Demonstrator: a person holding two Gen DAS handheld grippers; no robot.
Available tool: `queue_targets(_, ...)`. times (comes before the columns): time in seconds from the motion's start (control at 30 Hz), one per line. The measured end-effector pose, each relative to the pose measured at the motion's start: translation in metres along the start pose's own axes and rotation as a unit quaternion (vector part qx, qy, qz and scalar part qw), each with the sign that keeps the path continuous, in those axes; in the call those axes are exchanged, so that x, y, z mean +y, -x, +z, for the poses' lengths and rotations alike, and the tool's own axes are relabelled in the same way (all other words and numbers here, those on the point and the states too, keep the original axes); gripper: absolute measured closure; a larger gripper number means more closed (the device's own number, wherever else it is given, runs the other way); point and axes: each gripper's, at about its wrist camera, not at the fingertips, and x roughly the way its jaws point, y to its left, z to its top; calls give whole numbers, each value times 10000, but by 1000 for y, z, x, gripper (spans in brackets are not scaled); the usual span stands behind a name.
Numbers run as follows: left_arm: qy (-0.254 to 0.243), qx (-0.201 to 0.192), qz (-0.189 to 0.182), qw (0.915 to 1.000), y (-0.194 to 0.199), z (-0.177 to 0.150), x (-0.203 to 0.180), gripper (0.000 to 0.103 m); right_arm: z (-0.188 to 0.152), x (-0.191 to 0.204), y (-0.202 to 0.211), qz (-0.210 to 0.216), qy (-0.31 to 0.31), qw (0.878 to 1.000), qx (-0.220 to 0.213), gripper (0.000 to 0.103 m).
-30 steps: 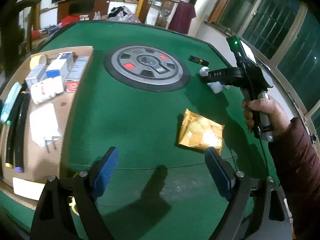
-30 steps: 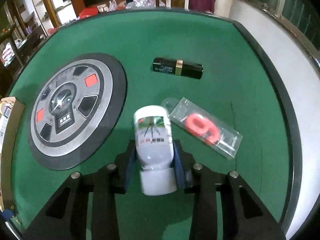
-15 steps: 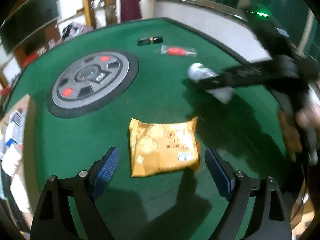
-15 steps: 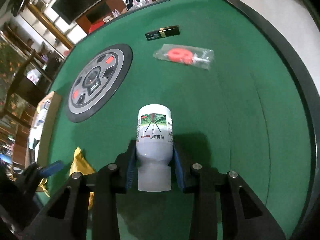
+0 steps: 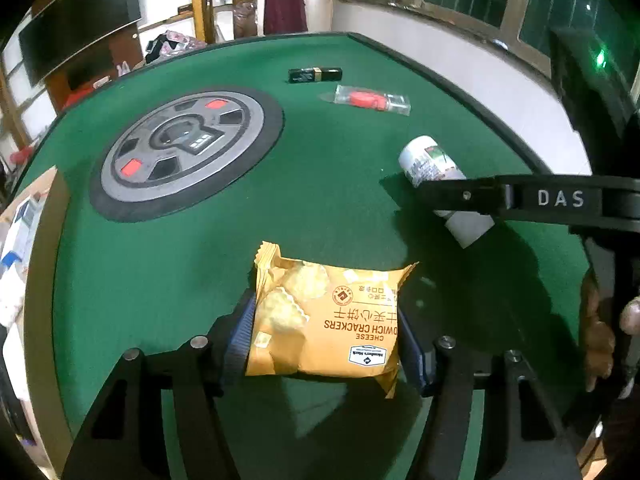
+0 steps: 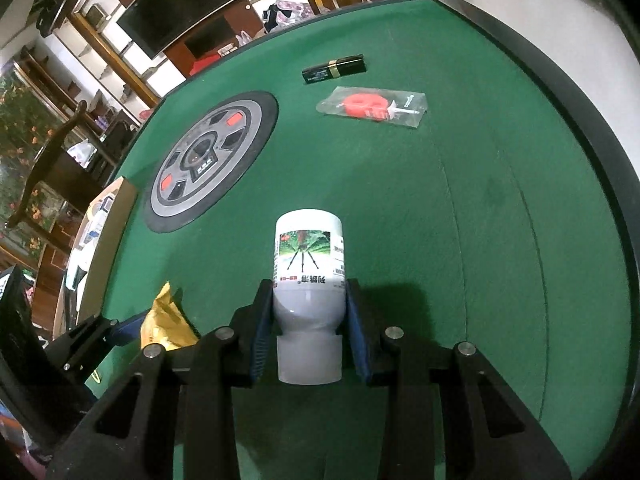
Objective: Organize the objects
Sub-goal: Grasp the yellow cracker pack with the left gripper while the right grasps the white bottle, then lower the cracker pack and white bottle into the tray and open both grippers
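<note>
Right now my left gripper (image 5: 324,332) has just been closing, and its blue pads sit against both sides of the yellow cracker packet (image 5: 326,316), which lies on the green table (image 5: 320,184). My right gripper (image 6: 310,334) is clenched on the white bottle (image 6: 309,300), cap end toward the camera. Farther off on the felt lie a black tube (image 6: 334,69) and a clear bag with a red piece (image 6: 372,107), near each other, beside the round grey disc (image 5: 182,152)

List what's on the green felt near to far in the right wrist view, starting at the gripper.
Right gripper clamping the white plastic bottle with a picture label → clear plastic packet holding a red part → black lipstick-style tube with a gold band.
</note>
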Motion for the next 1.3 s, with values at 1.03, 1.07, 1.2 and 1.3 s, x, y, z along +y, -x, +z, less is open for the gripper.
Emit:
queue_targets(1.03, 2833, -1219, 1186, 9438, 149, -115, 241, 45, -39, 268, -41, 1786, 1482, 9708, 603, 71)
queue_targets(1.07, 2897, -1203, 1176, 9422, 146, -117, 247, 45, -41, 275, -47, 1749, 1482, 9712, 652, 71)
queue_targets(1.2, 3154, -1102, 1012, 9371, 131, -124, 268, 45, -46, 296, -67, 1446, 1565, 9740, 766, 71)
queue_targets(1.3, 3196, -1000, 952, 9374, 119, -123, 277, 45, -44, 307, -80, 1208, 1626, 9764, 747, 71)
